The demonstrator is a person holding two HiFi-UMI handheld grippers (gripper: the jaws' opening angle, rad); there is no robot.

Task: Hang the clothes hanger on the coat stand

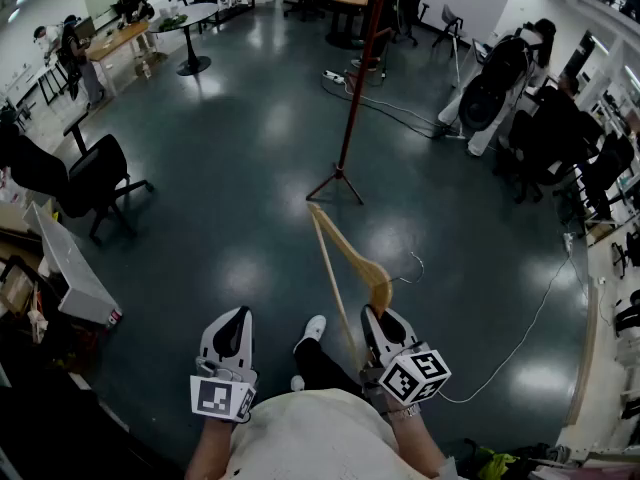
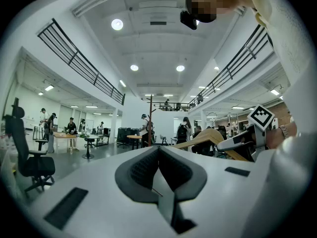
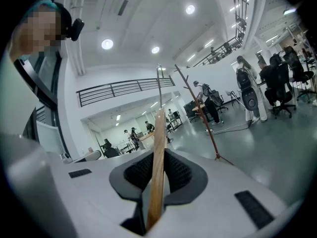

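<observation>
A wooden clothes hanger (image 1: 345, 253) with a wire hook (image 1: 410, 268) juts forward from my right gripper (image 1: 384, 320), which is shut on its thick middle. In the right gripper view the hanger (image 3: 158, 157) stands edge-on between the jaws. The dark red coat stand (image 1: 358, 78) rises from its tripod foot (image 1: 336, 183) on the floor ahead, a good way beyond the hanger's tip. The coat stand (image 3: 198, 110) shows to the right of the hanger in that view. My left gripper (image 1: 232, 332) is held low on the left, shut and holding nothing, with the hanger (image 2: 210, 137) off to its right.
A black office chair (image 1: 95, 178) and a white box (image 1: 70, 263) stand at the left. A white cable (image 1: 520, 338) trails over the floor at the right. Seated people and chairs (image 1: 560, 138) line the right side; tables (image 1: 190, 18) stand far back.
</observation>
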